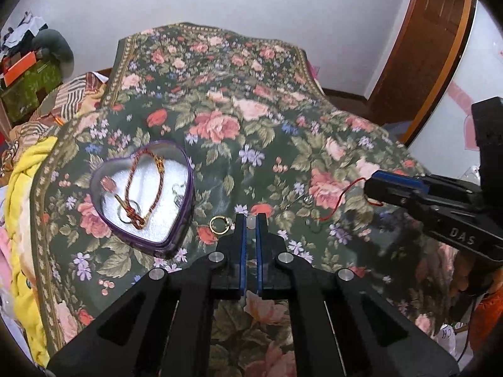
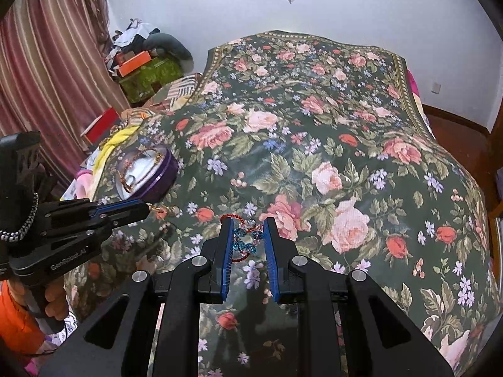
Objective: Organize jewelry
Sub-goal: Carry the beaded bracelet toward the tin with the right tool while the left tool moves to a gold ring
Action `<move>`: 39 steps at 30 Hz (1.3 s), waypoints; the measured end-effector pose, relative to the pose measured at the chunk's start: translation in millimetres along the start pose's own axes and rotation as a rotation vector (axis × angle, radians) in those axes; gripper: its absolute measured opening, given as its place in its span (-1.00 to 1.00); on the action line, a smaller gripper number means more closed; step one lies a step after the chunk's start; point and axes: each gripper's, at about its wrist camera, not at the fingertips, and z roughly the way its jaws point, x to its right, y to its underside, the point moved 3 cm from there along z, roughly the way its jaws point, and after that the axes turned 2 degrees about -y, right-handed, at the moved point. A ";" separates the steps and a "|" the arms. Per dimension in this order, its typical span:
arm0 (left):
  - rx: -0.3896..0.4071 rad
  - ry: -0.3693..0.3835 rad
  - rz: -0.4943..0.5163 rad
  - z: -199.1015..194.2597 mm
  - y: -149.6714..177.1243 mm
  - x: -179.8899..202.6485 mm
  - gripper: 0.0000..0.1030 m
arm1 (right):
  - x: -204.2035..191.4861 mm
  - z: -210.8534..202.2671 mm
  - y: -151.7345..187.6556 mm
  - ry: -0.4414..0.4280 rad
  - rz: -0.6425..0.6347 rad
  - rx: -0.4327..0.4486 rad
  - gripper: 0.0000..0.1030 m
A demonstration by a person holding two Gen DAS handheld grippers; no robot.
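Our left claw [image 1: 250,220] is nearly closed on a small pale piece, beside a gold ring [image 1: 219,224] on the floral bedspread [image 1: 270,119]. Our right claw [image 2: 250,224] stands wide around a blue bead bracelet [image 2: 246,240]. Farther left, the heart-shaped tin [image 1: 143,193] holds a red-gold chain [image 1: 143,185].

There is one purple heart-shaped tin [image 1: 143,201] at the left of the frame, and one red and gold rope chain [image 1: 143,185] lies in it. One small gold ring [image 1: 219,224] sits low in the middle, on one green flowered bedspread [image 1: 251,100]. One red string bracelet with blue beads [image 2: 246,240] is low in the middle of the right wrist view.
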 end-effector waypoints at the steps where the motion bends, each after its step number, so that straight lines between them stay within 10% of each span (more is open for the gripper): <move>1: 0.010 0.004 -0.001 -5.2 -1.4 0.1 -0.93 | -1.2 -0.9 -1.1 -0.002 -0.001 0.004 -0.67; 22: 0.150 -0.074 -0.077 -60.3 -17.7 -52.4 -0.99 | -62.1 -8.4 -48.6 -0.086 -0.079 0.116 -0.67; 29: 0.045 -0.056 -0.047 -39.8 0.3 -52.6 -0.87 | -70.8 -0.1 -51.4 -0.101 -0.083 0.110 -0.67; 33: -0.025 -0.053 -0.062 -18.2 15.8 -53.3 -0.37 | -67.0 5.9 -46.7 -0.098 -0.076 0.089 -0.67; 39: -0.094 -0.093 -0.044 9.2 31.2 -49.8 -0.34 | -59.6 6.4 -42.7 -0.096 -0.058 0.078 -0.67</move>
